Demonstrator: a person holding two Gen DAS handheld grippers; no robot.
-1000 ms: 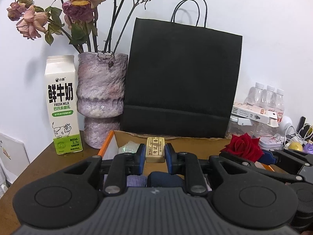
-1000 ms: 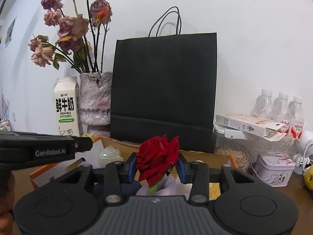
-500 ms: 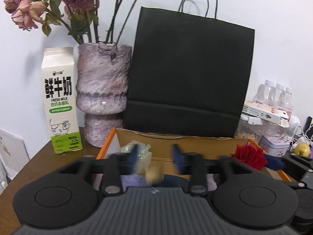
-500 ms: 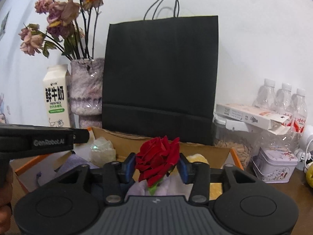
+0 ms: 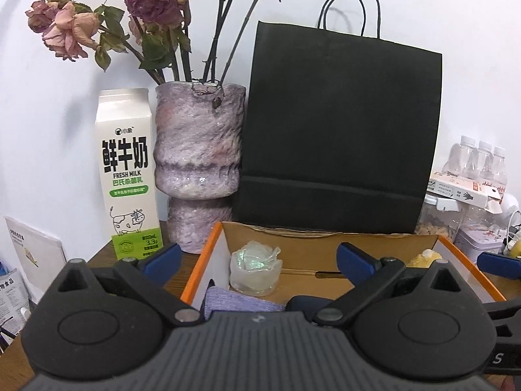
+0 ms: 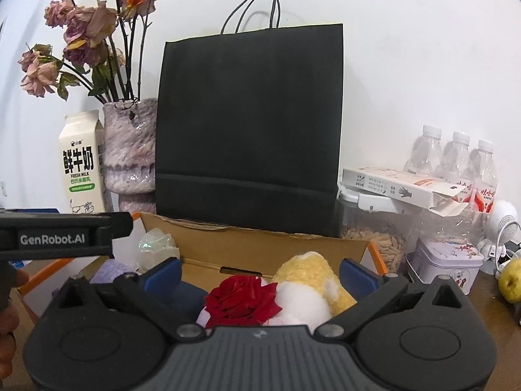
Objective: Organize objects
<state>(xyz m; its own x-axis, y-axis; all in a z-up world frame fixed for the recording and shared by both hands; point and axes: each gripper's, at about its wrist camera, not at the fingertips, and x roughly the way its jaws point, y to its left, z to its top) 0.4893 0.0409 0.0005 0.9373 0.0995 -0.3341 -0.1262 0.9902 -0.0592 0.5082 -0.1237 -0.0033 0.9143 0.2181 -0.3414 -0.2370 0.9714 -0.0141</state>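
An open cardboard box (image 5: 325, 244) with orange edges sits in front of me; it also shows in the right wrist view (image 6: 260, 244). My left gripper (image 5: 259, 260) is wide open and empty above the box, over a clear plastic cup (image 5: 255, 272) and a purple cloth (image 5: 241, 301). My right gripper (image 6: 259, 275) is wide open above the box. A red rose (image 6: 242, 296) lies in the box below it, next to a yellow and white plush toy (image 6: 309, 283). The small tan block is out of sight.
A black paper bag (image 5: 338, 130) stands behind the box. A purple vase with dried roses (image 5: 198, 166) and a milk carton (image 5: 127, 179) stand at the left. Water bottles (image 6: 456, 159), a snack jar (image 6: 371, 238), a tin (image 6: 446, 260) and a pear (image 6: 511, 280) crowd the right.
My left gripper opened and let the tan block fall into the box. My right gripper opened and let the rose go; it now lies in the box.
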